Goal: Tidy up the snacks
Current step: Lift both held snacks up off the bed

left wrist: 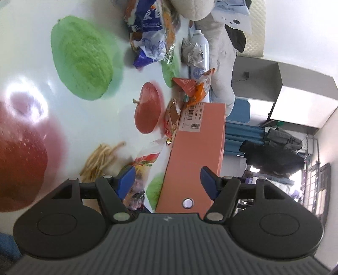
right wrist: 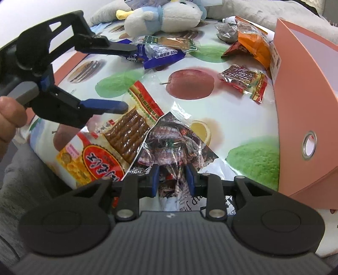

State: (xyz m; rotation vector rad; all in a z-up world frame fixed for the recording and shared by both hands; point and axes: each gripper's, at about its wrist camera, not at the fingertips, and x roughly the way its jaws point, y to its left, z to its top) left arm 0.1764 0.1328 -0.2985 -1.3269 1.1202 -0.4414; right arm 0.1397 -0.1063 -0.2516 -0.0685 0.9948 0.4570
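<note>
My right gripper (right wrist: 172, 179) is shut on the near edge of a dark crinkled foil snack packet (right wrist: 175, 143), which lies on the fruit-print tablecloth (right wrist: 249, 156). Beside it on the left lies a large packet of brown sticks (right wrist: 118, 137) with a red and yellow label. Above that packet my left gripper (right wrist: 131, 77) hangs open and turned on its side, holding nothing. In the left wrist view the left gripper (left wrist: 166, 179) stands open in front of the near end of the salmon box (left wrist: 198, 148). The same salmon box (right wrist: 302, 105) stands at the right edge of the cloth.
More snacks lie farther back: a red packet (right wrist: 245, 80), an orange packet (right wrist: 253, 42), a blue packet (right wrist: 160, 57) and a green-labelled one (right wrist: 175, 42). Plush toys (right wrist: 164, 17) line the far edge. A white bottle (left wrist: 199, 52) lies by a grey plush toy (left wrist: 219, 52).
</note>
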